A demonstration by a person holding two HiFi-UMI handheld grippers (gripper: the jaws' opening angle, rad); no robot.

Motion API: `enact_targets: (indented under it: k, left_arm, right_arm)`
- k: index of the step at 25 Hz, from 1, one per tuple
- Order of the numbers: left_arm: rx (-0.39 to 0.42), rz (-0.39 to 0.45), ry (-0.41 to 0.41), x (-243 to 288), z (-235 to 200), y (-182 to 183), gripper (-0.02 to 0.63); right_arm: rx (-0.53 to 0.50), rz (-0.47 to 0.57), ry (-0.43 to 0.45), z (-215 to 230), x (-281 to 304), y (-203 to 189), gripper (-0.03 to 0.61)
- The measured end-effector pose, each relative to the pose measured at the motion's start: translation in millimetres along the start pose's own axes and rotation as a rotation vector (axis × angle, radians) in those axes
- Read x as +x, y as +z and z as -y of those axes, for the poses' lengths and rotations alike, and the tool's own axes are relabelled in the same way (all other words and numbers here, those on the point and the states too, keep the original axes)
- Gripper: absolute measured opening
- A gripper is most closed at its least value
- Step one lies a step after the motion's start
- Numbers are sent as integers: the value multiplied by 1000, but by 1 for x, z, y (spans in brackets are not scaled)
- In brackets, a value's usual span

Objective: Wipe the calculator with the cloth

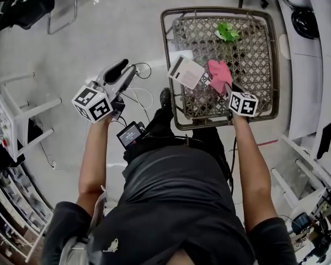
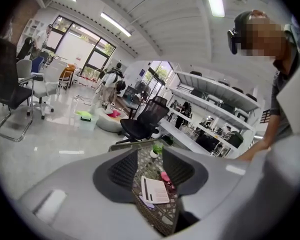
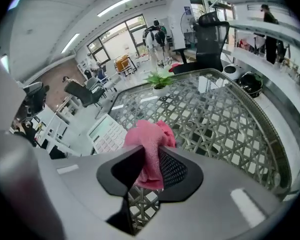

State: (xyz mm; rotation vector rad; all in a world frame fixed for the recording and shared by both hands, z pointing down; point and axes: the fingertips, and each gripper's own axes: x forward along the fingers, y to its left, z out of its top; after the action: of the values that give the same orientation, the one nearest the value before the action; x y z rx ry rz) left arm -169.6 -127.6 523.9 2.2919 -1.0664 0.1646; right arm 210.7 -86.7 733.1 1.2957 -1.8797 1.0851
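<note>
**Pink cloth pinched in the right gripper, just beside the calculator on the woven table**

The right gripper (image 3: 150, 166) was clenched on a fold of the cloth (image 3: 147, 139), whose loose bulk hung bunched over the table (image 1: 166, 54). The calculator (image 1: 186, 72) lay face up at the table's left edge, just left of the cloth and, as far as the head view showed, not touched by it. A good wipe would mean laying the cloth flat on the keys and dragging lightly, because the calculator sat close to the rim and could slide off. The left gripper (image 1: 127, 70) hung open and empty over the floor, well apart, so nothing steadied the calculator. A potted plant (image 1: 228, 32) stood at the far side, out of the path.
</note>
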Motion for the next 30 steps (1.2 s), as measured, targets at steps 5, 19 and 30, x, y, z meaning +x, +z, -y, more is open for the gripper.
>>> enact_targets:
  k: [5,19,30]
  left_arm:
    - [20,27,-14,-3,8,18,163]
    - [96,109,-83,-4,41,71,162]
    - [114,138,-134,9,51,84,163]
  right_arm:
    - [22,64,52,-8,-34,27,100]
    - [38,684,204,-66,-246,186,137]
    - [-142,979,153,-110,-410,241,135]
